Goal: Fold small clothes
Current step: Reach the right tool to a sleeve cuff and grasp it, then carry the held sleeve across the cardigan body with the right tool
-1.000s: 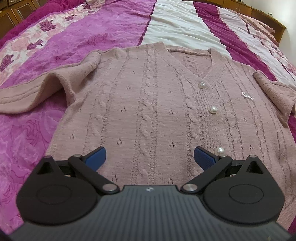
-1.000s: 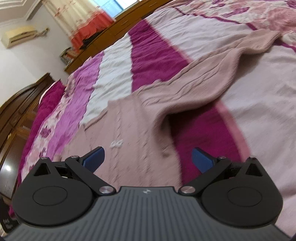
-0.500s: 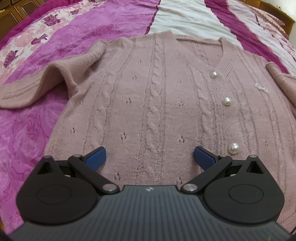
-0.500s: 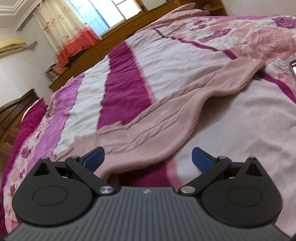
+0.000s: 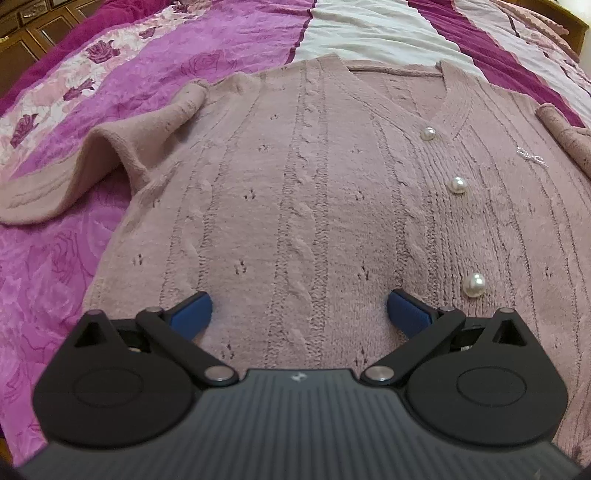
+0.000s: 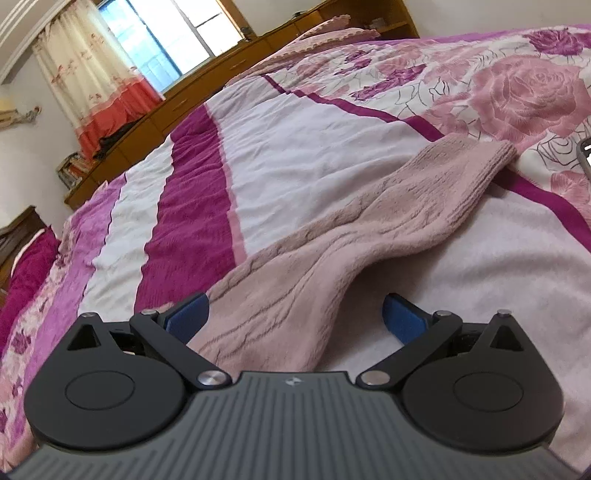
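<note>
A dusty-pink knit cardigan (image 5: pixel 314 192) with pearl buttons (image 5: pixel 457 184) lies flat, front up, on the bed. Its one sleeve (image 5: pixel 74 173) trails off to the left in the left wrist view. My left gripper (image 5: pixel 299 314) is open and empty, low over the cardigan's lower front. In the right wrist view the other sleeve (image 6: pixel 369 251) stretches away to its cuff (image 6: pixel 480 173). My right gripper (image 6: pixel 293 314) is open and empty, with the sleeve's near part between its blue fingertips (image 6: pixel 186 314).
The bed is covered by a striped magenta, white and rose-print blanket (image 6: pixel 295 147). A wooden headboard shelf (image 6: pixel 258 48) and a curtained window (image 6: pixel 162 40) stand beyond. Dark wooden cabinets (image 5: pixel 33 26) show at the far left. A grey object (image 6: pixel 585 155) pokes in at the right edge.
My left gripper has moved a little left and closer over the cardigan. My right gripper has swung along the sleeve toward its cuff. Both stay open.
</note>
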Available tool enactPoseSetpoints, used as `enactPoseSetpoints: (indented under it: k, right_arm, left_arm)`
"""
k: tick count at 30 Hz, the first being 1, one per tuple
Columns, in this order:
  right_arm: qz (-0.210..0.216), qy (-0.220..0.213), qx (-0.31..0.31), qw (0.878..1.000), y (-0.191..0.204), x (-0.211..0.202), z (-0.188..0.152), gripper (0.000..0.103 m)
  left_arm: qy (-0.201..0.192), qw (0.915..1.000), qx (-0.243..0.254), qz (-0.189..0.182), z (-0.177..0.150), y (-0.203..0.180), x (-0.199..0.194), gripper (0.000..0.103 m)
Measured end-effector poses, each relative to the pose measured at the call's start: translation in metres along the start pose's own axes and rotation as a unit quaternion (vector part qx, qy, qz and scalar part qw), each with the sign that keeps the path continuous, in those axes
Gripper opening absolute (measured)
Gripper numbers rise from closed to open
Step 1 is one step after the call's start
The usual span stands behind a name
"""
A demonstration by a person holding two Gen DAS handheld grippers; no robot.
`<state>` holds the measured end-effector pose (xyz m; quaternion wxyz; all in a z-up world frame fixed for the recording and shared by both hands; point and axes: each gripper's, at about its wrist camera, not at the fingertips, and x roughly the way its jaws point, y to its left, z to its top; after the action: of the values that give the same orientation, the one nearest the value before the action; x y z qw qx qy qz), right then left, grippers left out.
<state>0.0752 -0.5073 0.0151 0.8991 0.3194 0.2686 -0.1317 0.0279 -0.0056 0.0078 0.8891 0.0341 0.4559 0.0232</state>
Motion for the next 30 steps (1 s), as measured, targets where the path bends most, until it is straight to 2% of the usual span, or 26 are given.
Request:
enactPoseSetpoints:
  k: [6,8,10,12,13,14,15,18,23,30]
  right_arm:
    - [0.008,-0.015,0.022,1.000,-0.008,0.016,0.009,0.103]
    - [0.010,-0.026,0.031,0.999,-0.010,0.017,0.011,0.096]
    - [0.003,-0.034,0.039,0.999,-0.012,0.018,0.014,0.083]
    - [-0.002,-0.036,0.049,0.998,-0.016,0.018,0.017,0.047]
    - [-0.005,-0.035,0.055,0.998,-0.018,0.018,0.018,0.038]
    - [-0.003,-0.036,0.058,0.998,-0.020,0.016,0.019,0.023]
    - [0.000,-0.039,0.058,0.998,-0.021,0.014,0.019,0.013]
    - [0.013,-0.059,0.038,0.997,-0.017,0.000,0.018,0.008]
    - [0.023,-0.099,-0.004,0.995,-0.001,-0.038,0.022,0.007]
    - [0.024,-0.154,-0.006,0.988,0.007,-0.092,0.039,0.007]
  left_arm:
    - [-0.003,1.0000,0.001,0.002,-0.001,-0.001,0.000,0.103]
    - [-0.005,1.0000,0.001,0.003,-0.002,-0.001,0.000,0.103]
    - [-0.006,1.0000,0.001,0.004,-0.002,-0.002,0.000,0.103]
    - [-0.006,1.0000,0.002,0.005,-0.002,-0.003,0.000,0.103]
    - [-0.007,1.0000,0.002,0.006,-0.002,-0.003,0.000,0.103]
    - [-0.007,1.0000,0.002,0.006,-0.003,-0.003,0.000,0.103]
    - [-0.007,0.9999,0.002,0.007,-0.003,-0.003,0.000,0.103]
    - [-0.009,0.9999,0.002,0.006,-0.003,-0.003,0.000,0.103]
    - [-0.012,0.9999,0.003,0.005,-0.004,-0.002,-0.001,0.103]
    - [-0.017,0.9998,0.003,0.004,-0.006,-0.001,-0.002,0.103]
